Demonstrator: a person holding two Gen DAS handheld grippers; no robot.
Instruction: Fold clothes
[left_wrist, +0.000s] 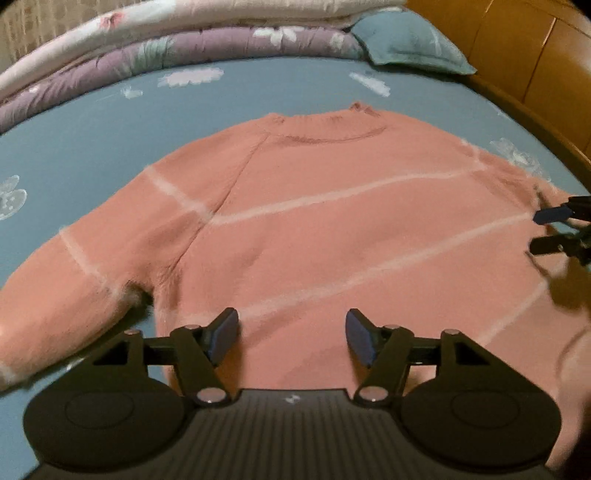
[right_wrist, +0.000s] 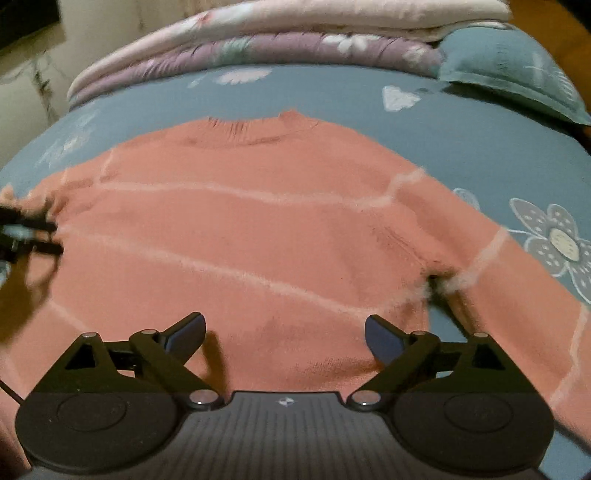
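Note:
A salmon-pink sweater (left_wrist: 314, 229) with thin white stripes lies flat on the blue flowered bedsheet (left_wrist: 92, 125), collar at the far side and sleeves spread to both sides. My left gripper (left_wrist: 291, 332) hovers open over the sweater's lower left body, with nothing between its fingers. In the right wrist view the same sweater (right_wrist: 258, 236) fills the middle, and my right gripper (right_wrist: 284, 328) stands wide open over its lower right body, near the armpit. Each gripper shows at the edge of the other's view: the right gripper (left_wrist: 554, 230) and the left gripper (right_wrist: 33, 236).
Folded quilts (left_wrist: 166, 48) in purple and cream are stacked along the far side of the bed, with a teal pillow (left_wrist: 410, 40) beside them. A wooden bed frame (left_wrist: 524, 62) runs along the right. A pale wall (right_wrist: 33, 85) stands at the far left.

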